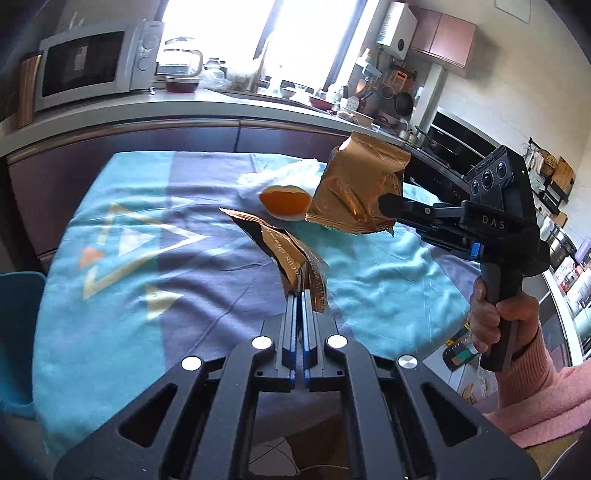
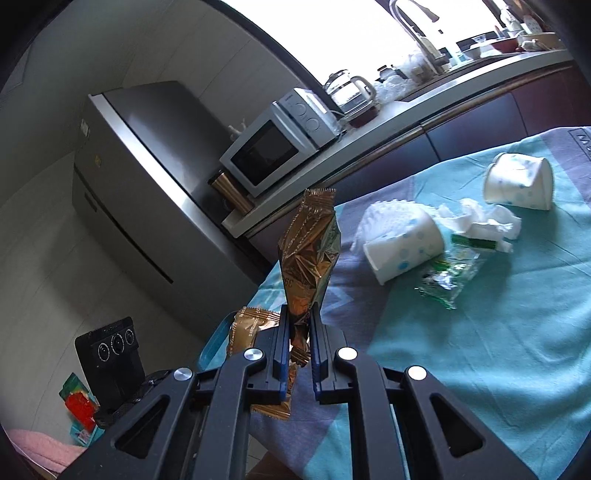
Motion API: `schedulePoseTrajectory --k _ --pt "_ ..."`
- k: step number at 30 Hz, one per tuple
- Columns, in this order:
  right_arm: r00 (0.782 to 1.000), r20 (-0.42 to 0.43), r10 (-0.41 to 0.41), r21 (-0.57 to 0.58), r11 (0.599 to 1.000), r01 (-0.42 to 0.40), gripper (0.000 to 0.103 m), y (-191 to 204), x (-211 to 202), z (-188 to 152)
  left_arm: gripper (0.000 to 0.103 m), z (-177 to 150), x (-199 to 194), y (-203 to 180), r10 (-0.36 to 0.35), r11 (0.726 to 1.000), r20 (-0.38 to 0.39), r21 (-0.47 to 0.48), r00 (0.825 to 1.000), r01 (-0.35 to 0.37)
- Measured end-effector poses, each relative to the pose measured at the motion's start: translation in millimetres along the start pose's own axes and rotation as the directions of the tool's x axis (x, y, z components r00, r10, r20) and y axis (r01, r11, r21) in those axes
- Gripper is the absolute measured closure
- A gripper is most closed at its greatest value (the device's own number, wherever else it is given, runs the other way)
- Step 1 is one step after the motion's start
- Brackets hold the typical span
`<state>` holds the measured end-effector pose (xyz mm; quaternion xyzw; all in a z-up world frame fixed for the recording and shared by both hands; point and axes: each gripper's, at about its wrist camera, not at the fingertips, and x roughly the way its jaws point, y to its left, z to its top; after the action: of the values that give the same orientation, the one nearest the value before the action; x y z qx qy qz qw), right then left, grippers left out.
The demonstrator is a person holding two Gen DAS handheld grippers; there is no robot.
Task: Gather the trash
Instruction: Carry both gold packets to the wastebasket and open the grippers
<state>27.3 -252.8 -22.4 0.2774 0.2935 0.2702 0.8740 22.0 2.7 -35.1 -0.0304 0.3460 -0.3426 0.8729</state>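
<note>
Glossy crinkled gold foil wrapper point(image 2: 310, 254)

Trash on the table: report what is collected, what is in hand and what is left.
Nothing shows as binned yet. In hand: the left gripper and right gripper each pinch a gold foil wrapper. Left on the tablecloth: two paper cups, crumpled tissue, a green-printed clear wrapper and an orange peel.

I am in a home kitchen; a long counter point(image 1: 207, 107) runs across at twelve o'clock of my left view, bearing a white microwave point(image 1: 92, 66) at eleven o'clock and a glass kettle point(image 1: 183, 61) beside it; a tap point(image 2: 413, 26) stands before the bright window point(image 1: 229, 33); pans point(image 1: 402, 101) hang at one o'clock; a steel fridge point(image 2: 147, 173) fills nine o'clock of my right view; a cloth-covered table point(image 1: 110, 258) lies before me.
</note>
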Motion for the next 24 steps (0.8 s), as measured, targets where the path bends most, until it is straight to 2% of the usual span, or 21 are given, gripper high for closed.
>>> schedulePoseTrajectory --k 4,9,16,24 --pt "0.997 -0.054 0.053 -0.042 0.998 -0.055 0.094 19.9 28.5 3.6 0.1 -4.5 -29.7 25.0 0.067 0.997 0.046 -0.046 0.997 -0.065" --pt "0.986 -0.124 0.114 -0.093 0.988 -0.126 0.094 47.1 70.2 9.5 0.1 -9.7 -65.6 57.9 0.163 0.982 0.091 -0.114 0.983 -0.152" --pt "0.955 -0.235 0.178 -0.146 0.966 -0.216 0.094 84.6 128.7 11.3 0.1 -20.4 -112.3 107.7 0.295 0.939 0.132 -0.221 0.946 -0.262" --pt "0.92 -0.344 0.187 -0.207 0.941 -0.268 0.094 128.9 191.9 0.5 0.1 -34.5 -146.2 158.1 0.418 0.878 0.121 -0.306 0.9 -0.367"
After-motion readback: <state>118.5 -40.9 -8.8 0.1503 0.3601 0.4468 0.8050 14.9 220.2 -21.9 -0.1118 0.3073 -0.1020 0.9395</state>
